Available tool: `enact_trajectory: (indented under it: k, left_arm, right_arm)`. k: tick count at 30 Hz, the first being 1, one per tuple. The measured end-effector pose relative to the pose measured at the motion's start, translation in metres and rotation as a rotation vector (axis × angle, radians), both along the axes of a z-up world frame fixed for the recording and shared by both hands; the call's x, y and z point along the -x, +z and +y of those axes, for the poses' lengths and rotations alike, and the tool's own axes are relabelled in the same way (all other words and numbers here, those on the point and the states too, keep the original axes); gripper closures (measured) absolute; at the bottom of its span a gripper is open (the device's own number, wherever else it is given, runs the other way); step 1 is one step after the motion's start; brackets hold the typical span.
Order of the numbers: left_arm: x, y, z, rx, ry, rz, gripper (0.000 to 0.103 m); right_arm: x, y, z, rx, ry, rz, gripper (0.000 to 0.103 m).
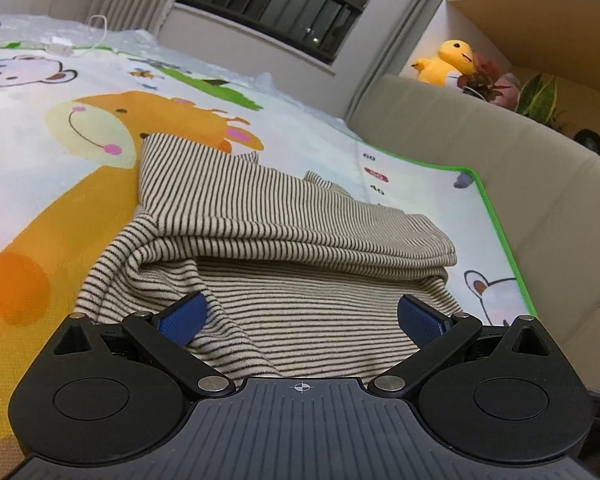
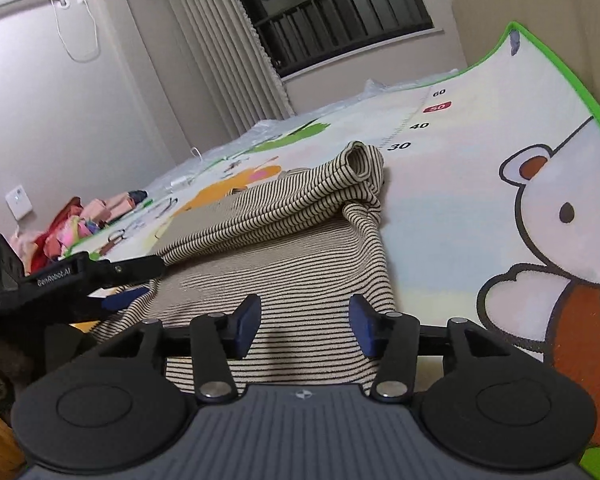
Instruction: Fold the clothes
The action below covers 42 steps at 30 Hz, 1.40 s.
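A wide foam play mat (image 1: 40,184) printed with a giraffe and bears, edged in green, carries everything. The right wrist view alone shows its printed height scale running 30 to 60, a large white bear (image 2: 548,248), and a heap of pink and red clothes (image 2: 80,224) at the mat's far left edge. Only the left wrist view takes in the beige padded headboard-like panel (image 1: 500,168) beside the mat and the yellow plush duck (image 1: 448,60) on the shelf above it.

The cream knit garment with thin dark stripes (image 1: 268,220) lies mid-mat, soft and ribbed, an upper layer folded back into a thick rounded roll over a flatter lower layer.

The left gripper (image 1: 300,316) has its blue ridged pads (image 1: 184,316) spread wide, fabric lying between them but not pinched. The right gripper (image 2: 304,324) is likewise parted over the garment's near hem, its pads apart from each other. In the right view, the left gripper (image 2: 120,284) appears side-on at the garment's left edge
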<state>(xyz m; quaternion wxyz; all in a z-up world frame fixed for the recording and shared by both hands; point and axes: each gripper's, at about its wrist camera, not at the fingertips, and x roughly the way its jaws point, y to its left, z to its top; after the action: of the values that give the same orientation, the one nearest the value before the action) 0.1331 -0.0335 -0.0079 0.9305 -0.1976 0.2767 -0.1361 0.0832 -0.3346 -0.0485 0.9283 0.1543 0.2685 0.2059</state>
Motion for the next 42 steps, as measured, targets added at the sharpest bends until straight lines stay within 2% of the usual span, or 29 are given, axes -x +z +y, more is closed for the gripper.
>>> enact_trajectory:
  k: [11, 15, 18, 20, 22, 24, 27, 32, 33, 36, 38, 39, 41, 42]
  left_arm:
    - [0.005, 0.0, 0.0, -0.007, 0.003, -0.007, 0.0]
    - [0.005, 0.0, 0.001, -0.007, 0.003, -0.007, 0.0]
    - [0.006, 0.0, 0.0, -0.007, 0.003, -0.006, 0.0]
    - [0.006, 0.001, 0.0, -0.01, 0.003, -0.005, 0.0]
    - [0.006, 0.001, -0.001, -0.013, 0.003, -0.005, 0.0]
    - [0.007, 0.0, 0.0, -0.01, 0.003, -0.007, 0.0]
    - [0.007, 0.0, 0.001, -0.005, 0.003, -0.01, 0.0]
    - [0.007, 0.0, 0.002, 0.004, 0.002, -0.012, 0.0]
    - [0.007, 0.0, 0.003, 0.008, 0.001, -0.015, 0.0]
    - [0.009, -0.001, 0.005, 0.026, 0.001, -0.025, 0.0]
    - [0.01, -0.001, 0.008, 0.042, 0.0, -0.033, 0.0]
    - [0.01, -0.002, 0.009, 0.053, -0.001, -0.035, 0.0]
    - [0.01, -0.003, 0.012, 0.07, -0.004, -0.04, 0.0]
    - [0.01, -0.003, 0.012, 0.074, -0.004, -0.041, 0.0]
  right_arm:
    - [-0.002, -0.001, 0.005, -0.004, 0.002, 0.001, 0.049]
    - [-0.008, 0.004, 0.005, 0.001, 0.018, 0.045, 0.047]
    - [-0.014, 0.022, -0.002, -0.02, 0.035, 0.109, 0.04]
    - [-0.015, 0.043, -0.009, -0.023, 0.028, 0.077, 0.036]
    - [-0.021, 0.068, -0.011, 0.017, 0.007, 0.023, 0.032]
    - [-0.036, 0.085, -0.008, 0.074, -0.011, -0.014, 0.028]
    - [-0.076, 0.092, 0.01, 0.152, -0.026, -0.016, 0.027]
    - [-0.151, 0.085, 0.06, 0.098, 0.002, 0.048, 0.029]
    - [-0.167, 0.084, 0.079, 0.137, 0.028, 0.04, 0.03]
    - [-0.21, 0.07, 0.133, 0.35, 0.059, -0.025, 0.033]
    - [-0.241, 0.053, 0.155, 0.425, 0.062, 0.008, 0.032]
    - [-0.244, 0.049, 0.157, 0.43, 0.066, 0.019, 0.032]
    - [-0.249, 0.042, 0.16, 0.437, 0.074, 0.04, 0.039]
    - [-0.252, 0.038, 0.162, 0.441, 0.079, 0.05, 0.048]
